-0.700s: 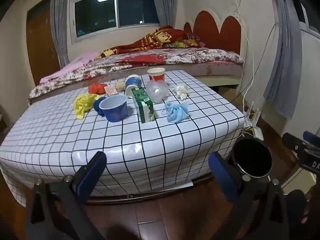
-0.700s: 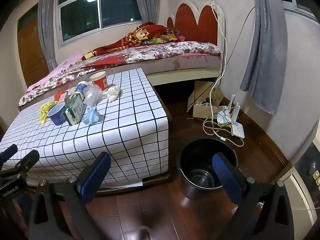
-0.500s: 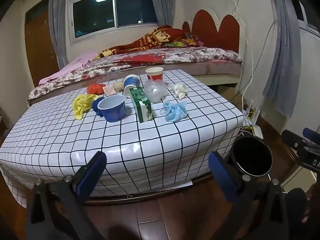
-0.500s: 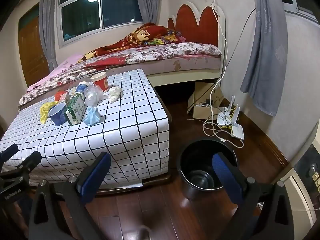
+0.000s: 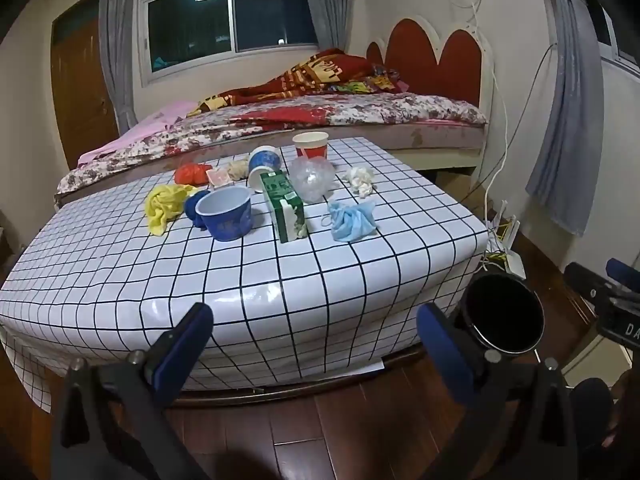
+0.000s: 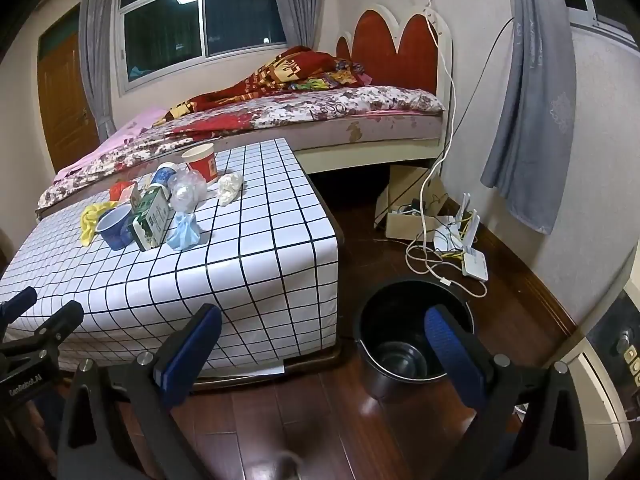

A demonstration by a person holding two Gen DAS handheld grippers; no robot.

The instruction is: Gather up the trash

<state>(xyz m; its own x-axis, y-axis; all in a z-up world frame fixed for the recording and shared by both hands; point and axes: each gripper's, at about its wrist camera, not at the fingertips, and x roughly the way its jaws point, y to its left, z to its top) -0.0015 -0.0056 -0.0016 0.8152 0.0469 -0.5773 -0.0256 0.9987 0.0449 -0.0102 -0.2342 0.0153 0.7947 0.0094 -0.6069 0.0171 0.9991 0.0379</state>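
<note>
Trash lies on a low table with a white checked cloth (image 5: 280, 280): a green milk carton (image 5: 284, 210), a blue bowl (image 5: 226, 214), a crumpled blue mask (image 5: 352, 220), a clear plastic ball (image 5: 312, 178), a red paper cup (image 5: 311, 145), white tissue (image 5: 361, 179), a yellow rag (image 5: 164, 206). A black bin (image 6: 414, 334) stands on the floor right of the table. My left gripper (image 5: 314, 340) is open and empty before the table's front edge. My right gripper (image 6: 322, 340) is open and empty, near the bin.
A bed (image 6: 320, 116) runs behind the table. Cables, a router (image 6: 474, 264) and a cardboard box (image 6: 408, 216) lie on the wooden floor by the right wall. A door (image 5: 78, 88) is at the far left.
Both grippers have drifted slightly; the left view has moved a little closer to the table. Nothing was grasped or released.
</note>
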